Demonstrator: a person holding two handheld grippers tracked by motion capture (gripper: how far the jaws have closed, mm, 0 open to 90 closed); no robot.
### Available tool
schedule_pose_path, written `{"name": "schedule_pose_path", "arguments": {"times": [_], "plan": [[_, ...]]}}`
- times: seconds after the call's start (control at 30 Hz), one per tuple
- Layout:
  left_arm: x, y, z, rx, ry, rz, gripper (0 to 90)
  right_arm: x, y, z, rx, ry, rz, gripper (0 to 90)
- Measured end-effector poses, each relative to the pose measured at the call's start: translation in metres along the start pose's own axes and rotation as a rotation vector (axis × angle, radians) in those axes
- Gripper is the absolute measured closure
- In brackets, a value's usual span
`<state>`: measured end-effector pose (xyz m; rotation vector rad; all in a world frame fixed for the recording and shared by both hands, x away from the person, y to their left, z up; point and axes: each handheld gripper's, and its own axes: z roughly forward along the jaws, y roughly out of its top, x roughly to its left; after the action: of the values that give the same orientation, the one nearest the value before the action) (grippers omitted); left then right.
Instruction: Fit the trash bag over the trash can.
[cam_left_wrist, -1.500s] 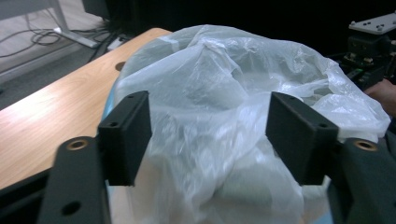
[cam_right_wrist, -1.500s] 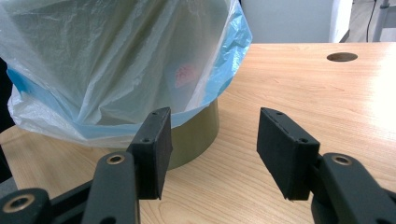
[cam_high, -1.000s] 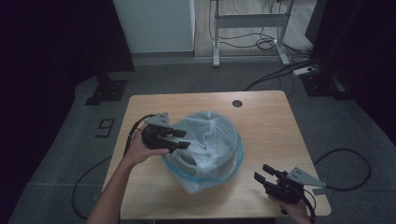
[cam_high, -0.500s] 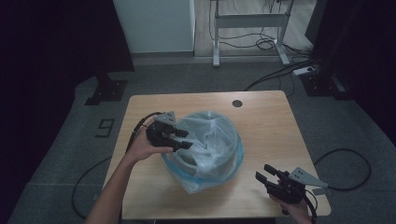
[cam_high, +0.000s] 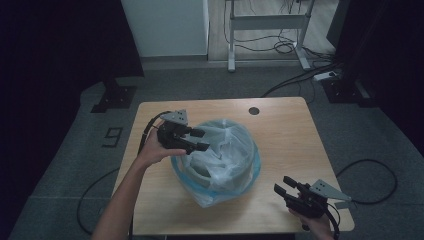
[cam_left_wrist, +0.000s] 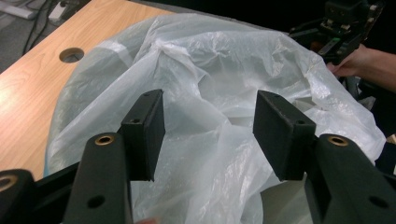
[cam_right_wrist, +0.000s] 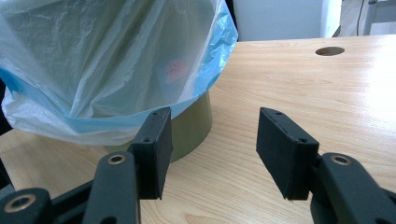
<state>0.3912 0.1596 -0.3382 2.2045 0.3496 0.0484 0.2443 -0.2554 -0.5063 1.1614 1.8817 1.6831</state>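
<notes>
The bag (cam_high: 220, 150) lined a bin (cam_right_wrist: 189, 133) mid-table (cam_high: 290, 130); the left gripper (cam_high: 200, 140) hovered at its rim, jaws just opening, plastic loose between; the right gripper (cam_high: 282, 186) stood apart, spread, empty.

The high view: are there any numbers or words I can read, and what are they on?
"9": a dark mark on the grey floor, left of the table.
No words or labels can be read on the plastic bag, the bin or either gripper.
</notes>
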Motion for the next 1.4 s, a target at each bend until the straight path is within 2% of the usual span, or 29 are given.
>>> {"name": "schedule_pose_path", "arguments": {"times": [0.37, 0.73, 0.93, 1.17, 1.4], "plan": [[0.008, 0.001, -0.001, -0.063, -0.015, -0.026, 42.2, 0.0, 0.0, 0.001, 0.001, 0.0, -0.001, 44.9], [0.018, 0.012, 0.019, -0.053, -0.037, -0.042, 42.4, -0.001, -0.001, 0.001, 0.002, -0.006, 0.0, 44.9], [0.018, 0.023, 0.027, -0.053, -0.051, -0.033, 42.3, -0.001, 0.0, 0.0, -0.001, -0.01, 0.001, 44.9], [0.022, 0.036, 0.042, -0.014, -0.05, -0.04, 44.0, -0.001, 0.0, 0.0, -0.001, -0.01, -0.003, 44.9], [0.024, 0.042, 0.062, 0.073, -0.047, -0.041, 51.4, -0.002, 0.001, -0.002, -0.006, -0.016, 0.0, 45.0]]}}
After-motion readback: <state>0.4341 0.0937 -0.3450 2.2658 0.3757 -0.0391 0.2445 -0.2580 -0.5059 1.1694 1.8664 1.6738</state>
